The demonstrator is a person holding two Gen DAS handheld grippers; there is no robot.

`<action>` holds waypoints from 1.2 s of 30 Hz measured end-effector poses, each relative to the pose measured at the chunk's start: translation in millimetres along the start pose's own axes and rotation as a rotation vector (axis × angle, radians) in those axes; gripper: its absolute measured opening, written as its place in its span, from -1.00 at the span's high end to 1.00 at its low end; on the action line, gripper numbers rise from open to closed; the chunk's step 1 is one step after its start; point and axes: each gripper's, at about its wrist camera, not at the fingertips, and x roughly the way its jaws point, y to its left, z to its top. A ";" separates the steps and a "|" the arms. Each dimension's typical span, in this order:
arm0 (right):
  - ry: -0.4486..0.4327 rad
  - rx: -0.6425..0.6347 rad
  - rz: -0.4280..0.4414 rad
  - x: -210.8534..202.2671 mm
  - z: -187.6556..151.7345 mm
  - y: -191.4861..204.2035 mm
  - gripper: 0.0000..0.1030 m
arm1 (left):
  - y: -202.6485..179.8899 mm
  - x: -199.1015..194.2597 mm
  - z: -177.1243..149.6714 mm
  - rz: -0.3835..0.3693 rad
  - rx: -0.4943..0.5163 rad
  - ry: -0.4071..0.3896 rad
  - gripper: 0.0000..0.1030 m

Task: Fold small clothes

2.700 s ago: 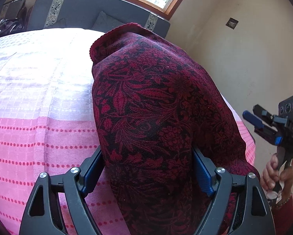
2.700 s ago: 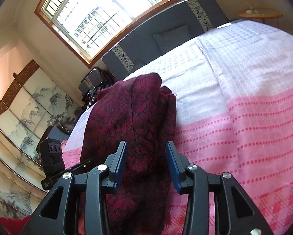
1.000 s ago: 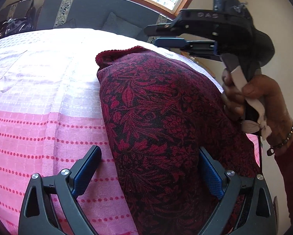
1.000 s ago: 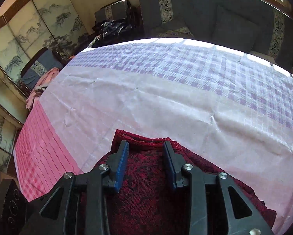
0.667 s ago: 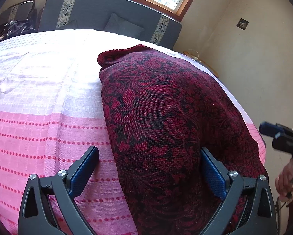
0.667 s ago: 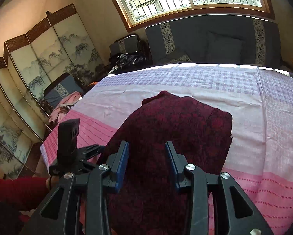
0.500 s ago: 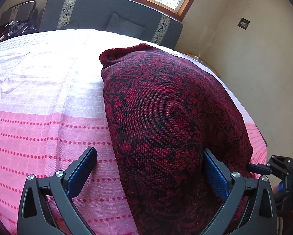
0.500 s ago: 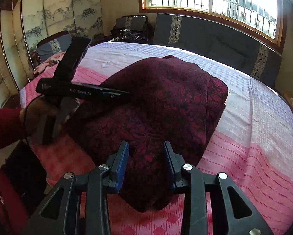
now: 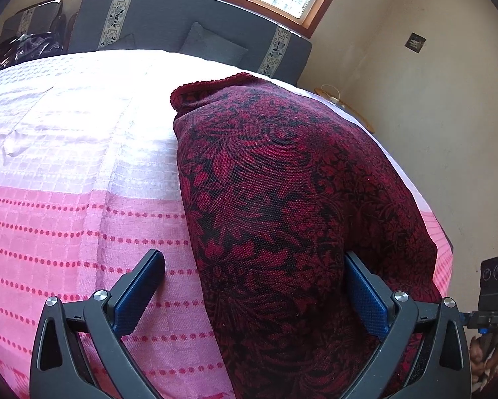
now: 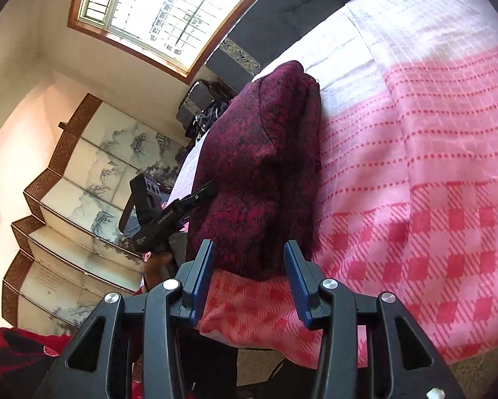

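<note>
A dark red garment [image 9: 292, 206] with a black floral pattern lies folded on the pink and white bedspread [image 9: 66, 199]. My left gripper [image 9: 252, 279] is open, its jaws wide apart astride the garment's near end without pinching it. My right gripper [image 10: 249, 259] is open and empty just off the bed's edge, its fingertips level with the garment's near corner [image 10: 259, 173]. The left gripper also shows in the right wrist view [image 10: 169, 212], beside the garment's left side. The right gripper's body shows in the left wrist view [image 9: 495, 292] at the far right edge.
A grey sofa [image 9: 182, 30] with cushions stands behind the bed under a window. A folding painted screen [image 10: 82, 179] stands left of the bed. A beige wall [image 9: 432, 99] is close on the bed's right. The bed's checked front edge [image 10: 415, 282] drops off near my right gripper.
My right gripper left the garment's far end, swung around and came down to the bed's near edge. My left gripper opened wider and stays over the garment's near end.
</note>
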 end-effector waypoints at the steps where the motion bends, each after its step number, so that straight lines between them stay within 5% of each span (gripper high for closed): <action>1: 0.011 0.025 0.020 4.1 -7.2 -3.1 0.15 | 0.3 -0.7 -0.4 0.001 0.000 0.000 -1.00; 4: 0.049 0.092 0.023 20.4 -18.6 -11.5 0.11 | 2.1 -2.1 -0.8 0.001 -0.002 -0.001 -1.00; 9: 0.000 0.192 0.160 29.5 -21.0 -26.6 0.11 | 3.1 -2.3 -1.1 -0.001 -0.007 -0.003 -1.00; 13: -0.012 0.203 0.154 35.8 -15.4 -23.3 0.11 | 4.7 -3.5 -1.1 0.001 -0.010 -0.005 -1.00; 15: -0.013 0.174 0.132 38.1 -10.3 -16.6 0.29 | 5.9 -4.4 -1.9 0.002 -0.014 -0.009 -1.00; 16: -0.017 0.144 0.118 37.8 -10.2 -10.8 0.63 | 6.6 -5.2 -2.2 0.003 -0.017 -0.012 -1.00; 24: -0.200 -0.159 -0.066 10.4 24.9 46.8 0.74 | 6.7 -10.6 -6.5 -0.001 -0.026 -0.033 -1.00; 29: -0.113 0.013 -0.104 25.5 -5.6 -18.5 0.75 | 7.7 -8.7 -7.3 -0.020 -0.029 -0.015 -1.00; 36: -0.102 0.055 0.025 25.5 -8.1 -30.6 0.62 | 9.5 -10.3 -6.6 -0.014 -0.036 -0.020 -1.00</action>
